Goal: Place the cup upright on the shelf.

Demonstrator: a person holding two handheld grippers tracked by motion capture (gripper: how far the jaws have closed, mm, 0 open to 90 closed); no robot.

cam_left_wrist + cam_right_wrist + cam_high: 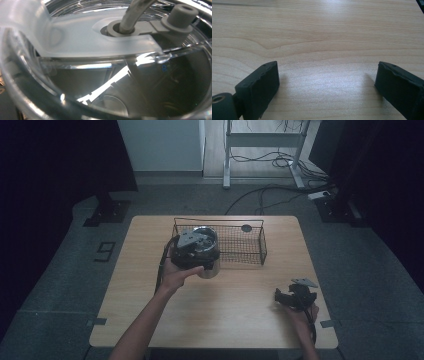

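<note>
Left tongs [196, 251] grasp the steel cup [209, 266] at the basket's [260, 242] near-left edge; right tongs [292, 296] released over bare table [235, 310].

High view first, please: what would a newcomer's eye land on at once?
Most striking is the shiny metal cup with a clear lid, held up by the left gripper at the left end of the black wire basket. The right gripper rests open on the light wooden table, near its right edge.
</note>
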